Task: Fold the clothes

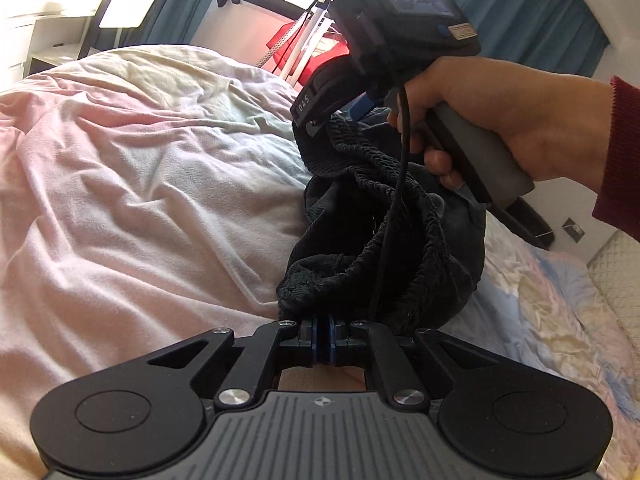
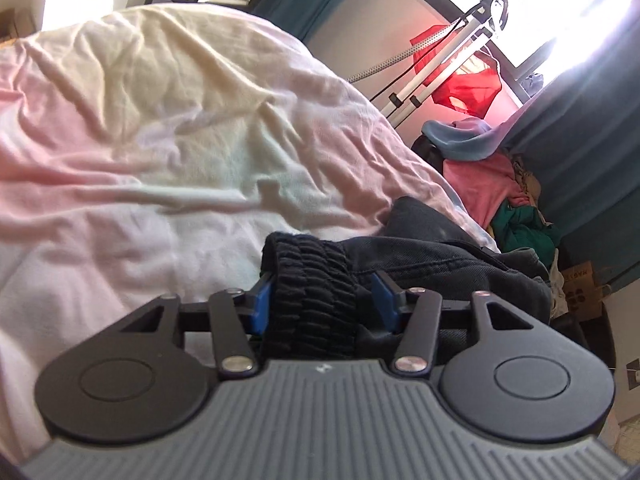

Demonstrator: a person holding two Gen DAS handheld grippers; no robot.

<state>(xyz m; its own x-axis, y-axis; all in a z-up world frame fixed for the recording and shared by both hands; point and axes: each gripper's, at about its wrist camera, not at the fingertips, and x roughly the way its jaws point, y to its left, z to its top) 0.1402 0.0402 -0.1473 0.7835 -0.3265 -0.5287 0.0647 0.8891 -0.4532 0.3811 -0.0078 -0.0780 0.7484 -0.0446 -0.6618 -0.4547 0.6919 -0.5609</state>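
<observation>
A dark garment with a black ribbed elastic waistband (image 1: 384,240) hangs bunched between my two grippers above the bed. My left gripper (image 1: 322,334) is shut on one end of the waistband. My right gripper (image 1: 340,116), held by a hand in a red sleeve, grips the other end higher up. In the right wrist view the waistband (image 2: 312,292) fills the gap between the blue pads of my right gripper (image 2: 320,300), with dark denim-like cloth (image 2: 440,264) trailing to the right.
A rumpled pink and white bedsheet (image 1: 140,184) covers the bed. A patterned quilt (image 1: 560,320) lies at the right. A drying rack with red cloth (image 2: 468,84), a pile of clothes (image 2: 492,192) and teal curtains (image 2: 592,168) stand beyond the bed.
</observation>
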